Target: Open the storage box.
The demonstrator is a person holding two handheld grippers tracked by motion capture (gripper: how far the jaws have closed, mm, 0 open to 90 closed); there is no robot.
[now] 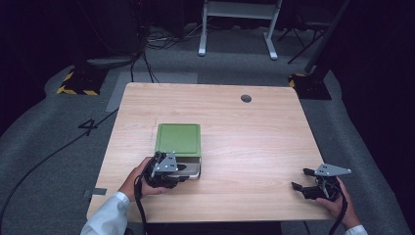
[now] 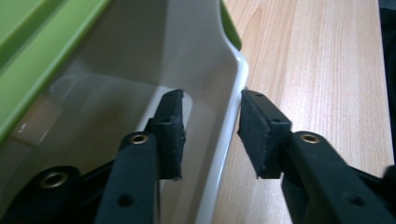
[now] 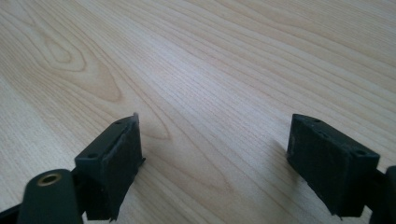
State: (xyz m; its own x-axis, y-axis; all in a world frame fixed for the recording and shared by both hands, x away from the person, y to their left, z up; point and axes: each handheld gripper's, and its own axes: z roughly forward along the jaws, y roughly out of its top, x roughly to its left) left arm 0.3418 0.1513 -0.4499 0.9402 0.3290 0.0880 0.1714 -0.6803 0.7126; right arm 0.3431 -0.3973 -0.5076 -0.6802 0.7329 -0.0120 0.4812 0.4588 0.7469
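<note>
Wooden bench (image 1: 254,142) carries a white box (image 2: 224,140) with green lid (image 1: 178,139). Left claw (image 2: 210,135) straddles its wall, partly open, not clamped. Right claw (image 3: 215,163) wide open, empty, near right.

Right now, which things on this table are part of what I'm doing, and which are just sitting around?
In use:
- white container, one wall between the jaws of the left hand-held gripper
- green lid on the container

Not in use:
- right hand-held gripper, open above bare table
- grommet hole
- cables on the floor
</note>
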